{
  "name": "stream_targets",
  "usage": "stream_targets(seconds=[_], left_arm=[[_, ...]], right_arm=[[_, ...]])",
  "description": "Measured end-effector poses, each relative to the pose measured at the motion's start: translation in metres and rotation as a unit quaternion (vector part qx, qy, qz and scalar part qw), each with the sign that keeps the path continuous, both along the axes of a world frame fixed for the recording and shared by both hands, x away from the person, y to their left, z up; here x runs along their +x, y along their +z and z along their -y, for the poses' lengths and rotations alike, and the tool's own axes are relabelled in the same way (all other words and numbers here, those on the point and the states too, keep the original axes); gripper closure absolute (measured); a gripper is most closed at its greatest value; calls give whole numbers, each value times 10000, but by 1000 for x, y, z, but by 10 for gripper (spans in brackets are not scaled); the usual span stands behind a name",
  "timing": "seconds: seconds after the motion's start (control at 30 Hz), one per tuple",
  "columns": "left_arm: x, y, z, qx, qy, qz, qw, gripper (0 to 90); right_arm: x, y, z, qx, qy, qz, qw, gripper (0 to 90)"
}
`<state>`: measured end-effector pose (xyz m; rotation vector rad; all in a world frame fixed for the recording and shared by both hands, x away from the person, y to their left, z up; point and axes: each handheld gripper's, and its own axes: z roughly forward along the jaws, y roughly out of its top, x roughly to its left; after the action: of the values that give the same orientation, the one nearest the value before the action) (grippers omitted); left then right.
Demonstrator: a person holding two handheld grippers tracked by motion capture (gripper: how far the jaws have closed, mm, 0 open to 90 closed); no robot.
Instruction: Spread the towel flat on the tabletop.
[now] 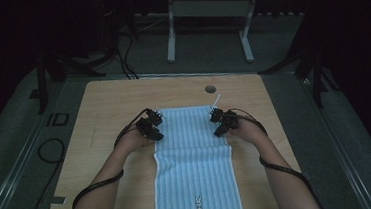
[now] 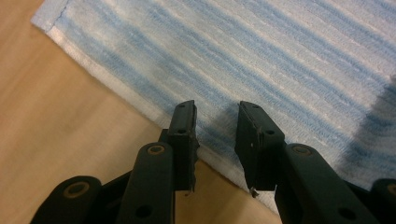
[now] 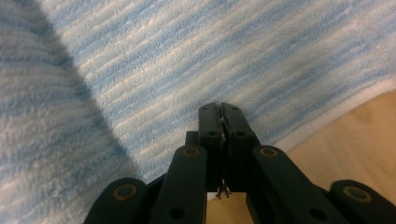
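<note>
Bench (image 1: 108, 103): a light wooden top with rounded corners, seen from above in dim light; a small round hole (image 1: 210, 89) sits near its far edge.

Towel (image 1: 193, 159): a blue and white striped towel lies flat on the bench, down the middle, from about mid-bench to the near edge, where it hangs slightly over. Its far part, between the two hands, looks like a folded-over layer, a touch wider than the strip below it. A white hem runs along its long sides.

Rabbit motif (image 1: 199, 204): a small embroidered rabbit at the near end of the towel, with tiny marks beside it too small to read.

Person's arms: both forearms come in from the near side, one on each flank of the towel, each with a black cable trailing back along it.

Left hand-held gripper (image 2: 217, 140): at the towel's left side, near its far corner. The jaws stand apart, with a clear gap between them, and point down at the white hem; the towel's edge runs beneath the gap. The pads press on nothing.

Right hand-held gripper (image 3: 220, 122): at the towel's right side, near the far corner. The jaws are drawn together, tips almost touching, over the striped cloth just inside the hem. A few threads show low in the slit between them; whether cloth is pinched there I cannot tell.
</note>
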<state>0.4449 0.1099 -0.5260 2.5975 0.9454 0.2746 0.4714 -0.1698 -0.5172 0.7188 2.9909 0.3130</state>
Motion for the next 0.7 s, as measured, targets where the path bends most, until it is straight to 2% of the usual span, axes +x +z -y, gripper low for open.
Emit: stream_targets(seconds=[0.17,0.37,0.4,0.47,0.57,0.7], left_arm=[[15,1,2,135,85,-6,9999,668],[25,2,5,304,103,-9,9995,666],[27,3,6,350,109,-22,9993,660],[32,3,8,463,128,21,9988,656],[37,3,9,477,197,17,9987,653],[45,3,12,491,319,54,9983,649]], right_arm=[[17,0,-3,-56,-220,-21,9997,871],[32,1,-10,-238,-284,-85,9993,870],[38,1,-12,-313,-390,-136,9987,870],[41,1,-13,-327,-416,-160,9985,870],[45,1,-14,-334,-491,-135,9981,870],[48,1,-12,-227,-670,-100,9974,870]])
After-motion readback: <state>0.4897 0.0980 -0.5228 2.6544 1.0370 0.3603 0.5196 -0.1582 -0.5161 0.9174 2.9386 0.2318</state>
